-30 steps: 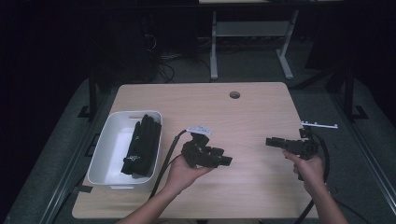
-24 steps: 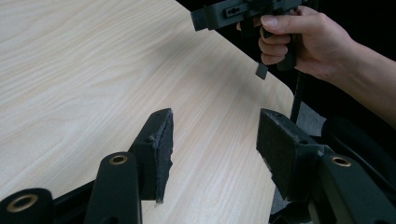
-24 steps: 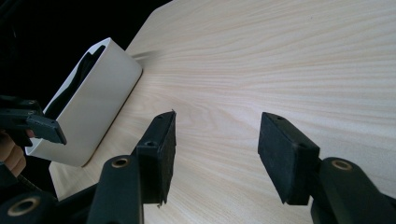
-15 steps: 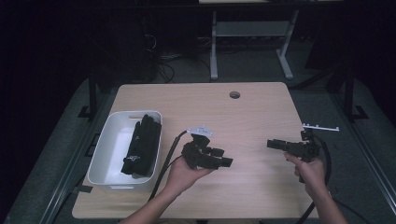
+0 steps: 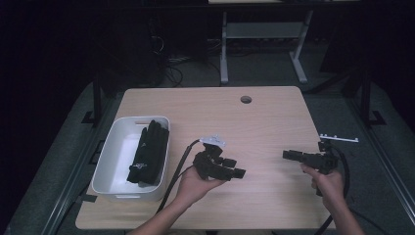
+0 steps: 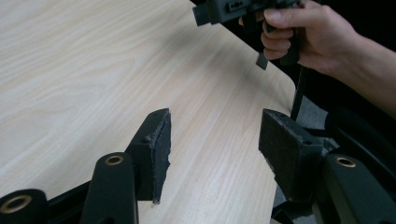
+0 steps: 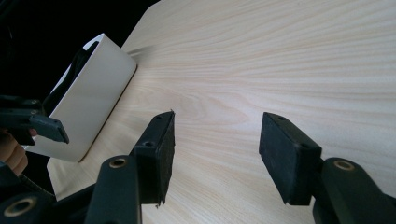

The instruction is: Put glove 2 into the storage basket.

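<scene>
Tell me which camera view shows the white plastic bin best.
The high view: the white plastic bin shows whole, open top up, at the table's left with a black folded item inside. The right gripper view catches just one outer white wall. The left gripper view looks elsewhere.

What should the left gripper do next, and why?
Probably swing toward the white bin and reach for the black gloves in it. The left gripper has its jaws apart with nothing between them over bare table, and so does the right gripper. The gloves are the nearest thing to pick up.
</scene>
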A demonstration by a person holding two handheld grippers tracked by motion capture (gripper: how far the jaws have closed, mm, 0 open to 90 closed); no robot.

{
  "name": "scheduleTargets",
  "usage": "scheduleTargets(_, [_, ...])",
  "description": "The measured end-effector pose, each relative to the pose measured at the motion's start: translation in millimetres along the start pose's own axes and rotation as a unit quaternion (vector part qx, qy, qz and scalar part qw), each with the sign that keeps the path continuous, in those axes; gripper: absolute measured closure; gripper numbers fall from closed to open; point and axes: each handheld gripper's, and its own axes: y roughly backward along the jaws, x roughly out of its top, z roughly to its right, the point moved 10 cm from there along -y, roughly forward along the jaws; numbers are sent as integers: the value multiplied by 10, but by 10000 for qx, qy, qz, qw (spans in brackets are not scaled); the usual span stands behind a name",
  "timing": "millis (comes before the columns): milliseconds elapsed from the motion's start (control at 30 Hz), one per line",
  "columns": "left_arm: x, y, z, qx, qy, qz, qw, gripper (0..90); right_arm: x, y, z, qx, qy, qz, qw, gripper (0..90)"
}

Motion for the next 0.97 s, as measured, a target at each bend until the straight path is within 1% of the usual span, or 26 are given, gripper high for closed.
scheduleTargets(67, [-8, -20, 6, -22, 8, -12, 10000, 432, -21, 17, 25, -1, -38, 21, 10000, 450])
scheduleTargets(100, [-12, -29, 3, -23, -23, -16, 10000, 432, -21, 17, 25, -1, -38, 21, 10000, 450])
scheduleTargets(200, [-39, -56, 13, -38, 31, -39, 10000, 429, -42, 30, 46, -13, -32, 7, 10000, 449])
scheduleTargets(233, [-45, -60, 9, -41, 0, -55, 10000, 429, -47, 36, 52, -11, -44, 17, 10000, 449])
scheduleTargets(267, [-56, -70, 14, -36, 29, -57, 10000, 429, -51, 39, 57, -11, -55, 17, 10000, 449])
scheduleTargets(300, [-63, -73, 9, -36, -4, -66, 10000, 429, -61, 44, 66, -14, -51, 18, 10000, 449])
scheduleTargets(333, [-72, -82, 16, -50, 33, -55, 10000, 429, -69, 47, 70, -22, -60, 7, 10000, 447])
scheduleTargets(633, [-169, -129, -4, -29, 33, -148, 9999, 422, -143, 54, 108, -46, -65, -24, 10000, 437])
scheduleTargets(967, [-218, -155, -6, -37, 62, -164, 9998, 412, -171, 28, 85, -9, -56, -36, 10000, 428])
